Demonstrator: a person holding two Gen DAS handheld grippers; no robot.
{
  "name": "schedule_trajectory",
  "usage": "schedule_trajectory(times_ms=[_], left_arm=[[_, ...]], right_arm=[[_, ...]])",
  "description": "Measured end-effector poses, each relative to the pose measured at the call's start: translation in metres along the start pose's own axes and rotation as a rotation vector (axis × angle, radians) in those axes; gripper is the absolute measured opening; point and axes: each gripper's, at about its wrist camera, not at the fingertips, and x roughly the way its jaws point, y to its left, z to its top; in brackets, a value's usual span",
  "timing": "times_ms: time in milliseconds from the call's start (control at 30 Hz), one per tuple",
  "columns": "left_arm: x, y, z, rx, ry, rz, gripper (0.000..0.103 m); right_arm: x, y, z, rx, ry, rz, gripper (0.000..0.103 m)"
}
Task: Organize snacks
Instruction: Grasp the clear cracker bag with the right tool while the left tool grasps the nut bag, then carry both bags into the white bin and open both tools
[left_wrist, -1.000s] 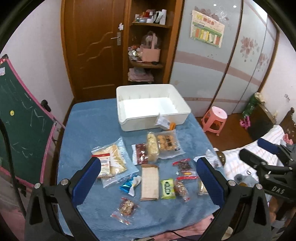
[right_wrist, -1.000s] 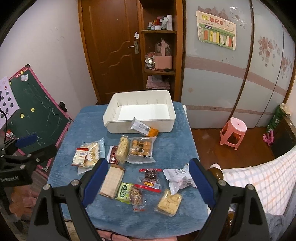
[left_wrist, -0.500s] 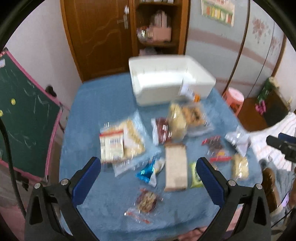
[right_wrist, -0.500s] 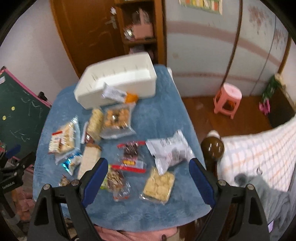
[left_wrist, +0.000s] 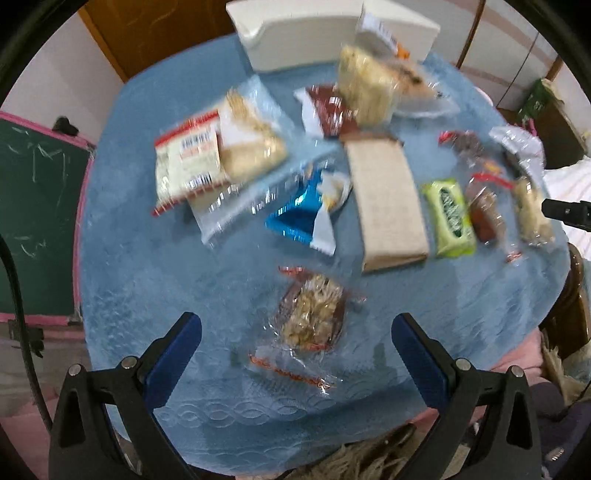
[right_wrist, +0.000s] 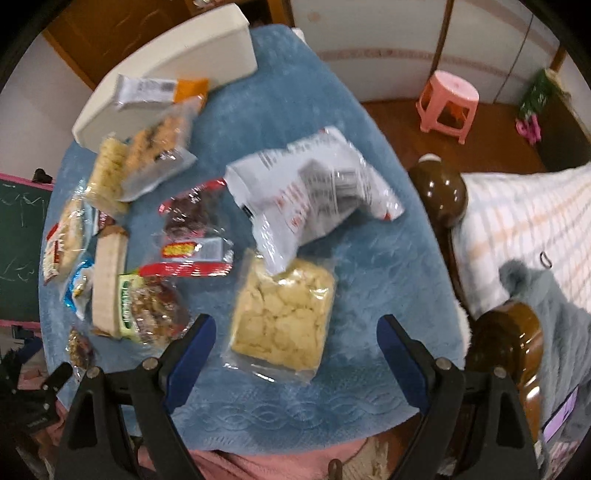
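Jaws wide and empty on both: left gripper (left_wrist: 295, 328) above the nut packet (left_wrist: 312, 317), right gripper (right_wrist: 295, 328) above the cracker bag (right_wrist: 284, 314). Beyond the jaws, every visible snack lies loose on the blue cloth (left_wrist: 147, 295); white bin (left_wrist: 314, 40) apparently unfilled, sorting not begun

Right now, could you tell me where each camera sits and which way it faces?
Left wrist: on the left gripper, looking steeply down at a nut snack pack on the blue tablecloth; its open blue-padded fingers show.
Right wrist: on the right gripper, looking steeply down at a cracker pack; its open fingers show.
Shared: the white bin, the green snack bar, the tablecloth.
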Motion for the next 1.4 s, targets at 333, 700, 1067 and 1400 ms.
schedule_trajectory(times_ms=[333, 700, 1067, 1400], left_arm=[[0.044, 0.009, -0.005, -0.059, 0.088, -0.047, 0.100], [0.074, -0.002, -0.009, -0.043, 0.116, -0.025, 0.088], [0.064, -0.024, -0.008, 0.023, 0.058, 0.044, 0.052], [-0.026, -0.018, 0.027, -0.042, -0.178, -0.064, 0.052]], right_arm=[[0.027, 0.005, -0.001, -0.007, 0.050, -0.002, 0.090], [0.041, 0.016, -0.001, -0.060, 0.071, -0.036, 0.083], [0.027, 0.039, -0.010, -0.108, 0.037, -0.027, 0.062], [-0.046, 0.079, -0.018, -0.234, -0.072, 0.087, 0.062]])
